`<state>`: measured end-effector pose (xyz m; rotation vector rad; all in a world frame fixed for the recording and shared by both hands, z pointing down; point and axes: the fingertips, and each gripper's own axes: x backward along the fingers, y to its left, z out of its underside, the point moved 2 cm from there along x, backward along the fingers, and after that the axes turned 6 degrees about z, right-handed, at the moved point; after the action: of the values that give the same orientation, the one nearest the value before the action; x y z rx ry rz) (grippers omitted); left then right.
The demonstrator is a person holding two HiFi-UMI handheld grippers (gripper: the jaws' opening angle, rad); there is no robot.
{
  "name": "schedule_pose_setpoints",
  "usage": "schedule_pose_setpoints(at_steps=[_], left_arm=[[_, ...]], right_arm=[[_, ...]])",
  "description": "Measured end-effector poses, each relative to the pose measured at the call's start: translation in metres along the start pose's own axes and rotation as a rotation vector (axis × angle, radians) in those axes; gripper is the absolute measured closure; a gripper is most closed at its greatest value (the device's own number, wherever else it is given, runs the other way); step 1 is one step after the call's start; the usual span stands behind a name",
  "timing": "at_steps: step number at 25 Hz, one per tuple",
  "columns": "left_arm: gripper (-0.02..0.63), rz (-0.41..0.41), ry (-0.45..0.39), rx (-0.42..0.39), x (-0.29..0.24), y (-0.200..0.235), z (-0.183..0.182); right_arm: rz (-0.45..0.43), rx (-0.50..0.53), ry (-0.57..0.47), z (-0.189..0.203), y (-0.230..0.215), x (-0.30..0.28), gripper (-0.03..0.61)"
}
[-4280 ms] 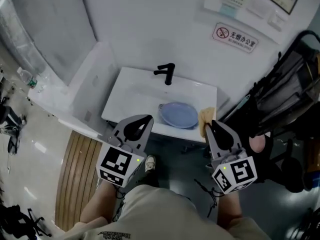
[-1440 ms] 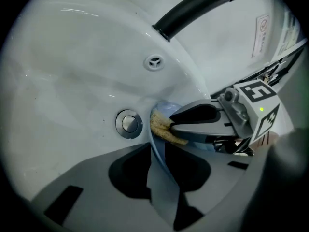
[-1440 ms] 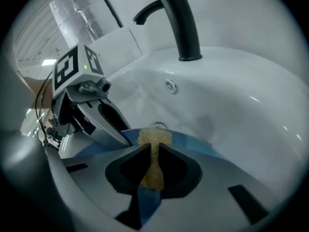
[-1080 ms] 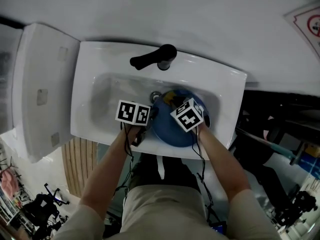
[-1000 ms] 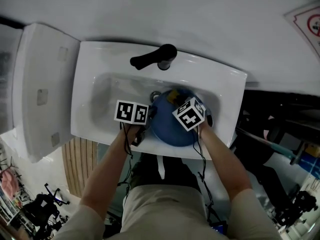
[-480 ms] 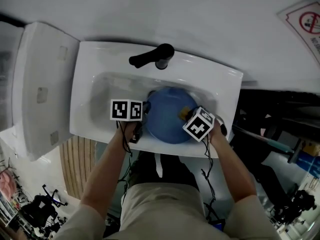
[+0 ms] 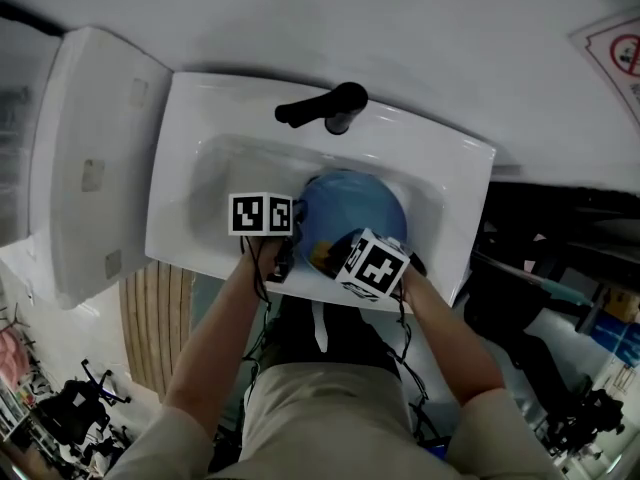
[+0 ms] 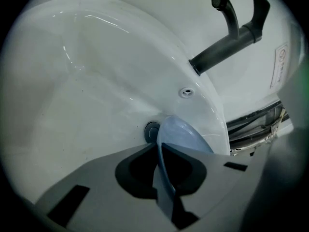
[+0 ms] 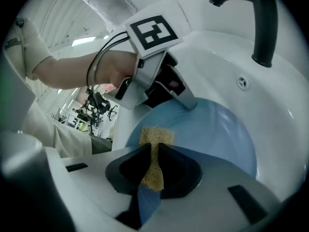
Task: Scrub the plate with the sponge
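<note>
A blue plate [image 7: 355,213] lies tilted in the white sink [image 7: 190,148]. My left gripper [image 7: 292,233] is shut on the plate's left rim. In the left gripper view the thin plate edge [image 8: 161,170] runs between the closed jaws. My right gripper [image 7: 328,260] is shut on a yellow sponge [image 7: 322,259] at the plate's near edge. In the right gripper view the sponge [image 9: 153,135] pokes out from the jaws onto the plate [image 9: 217,129], and the left gripper [image 9: 186,100] clamps the rim beyond it.
A black faucet [image 7: 325,108] stands at the back of the sink, above the plate. The drain [image 8: 151,131] sits just beyond the plate's rim. A white panel [image 7: 90,158] stands left of the sink, with dark clutter to its right.
My right gripper has carried the sponge from the plate's far side round its right edge to its near edge. The left gripper has stayed on the plate's left rim.
</note>
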<state>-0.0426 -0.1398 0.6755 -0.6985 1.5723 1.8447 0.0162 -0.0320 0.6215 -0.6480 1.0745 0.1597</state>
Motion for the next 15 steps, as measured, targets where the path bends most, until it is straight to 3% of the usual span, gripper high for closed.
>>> schedule_pose_setpoints(at_steps=[3,6,9,12,15], left_arm=[[0.588,0.004,-0.015,0.027,0.004,0.004,0.001],[0.588,0.003,-0.018,0.032,0.007,0.005,0.002],[0.588,-0.016,-0.026,0.024,0.008,0.009,-0.001],[0.589,-0.025,-0.035,0.014,0.012,0.015,-0.005],[0.588,-0.022,-0.033,0.019,0.015,0.016,-0.004]], right_arm=[[0.028,-0.021,-0.048,-0.021,-0.016,-0.013,0.518],[0.109,-0.068,-0.071,-0.036,-0.044,-0.023,0.518],[0.2,-0.054,-0.062,-0.047,-0.072,-0.029,0.518],[0.226,-0.03,-0.047,-0.055,-0.088,-0.035,0.518],[0.328,-0.046,-0.045,-0.05,-0.119,-0.038,0.522]])
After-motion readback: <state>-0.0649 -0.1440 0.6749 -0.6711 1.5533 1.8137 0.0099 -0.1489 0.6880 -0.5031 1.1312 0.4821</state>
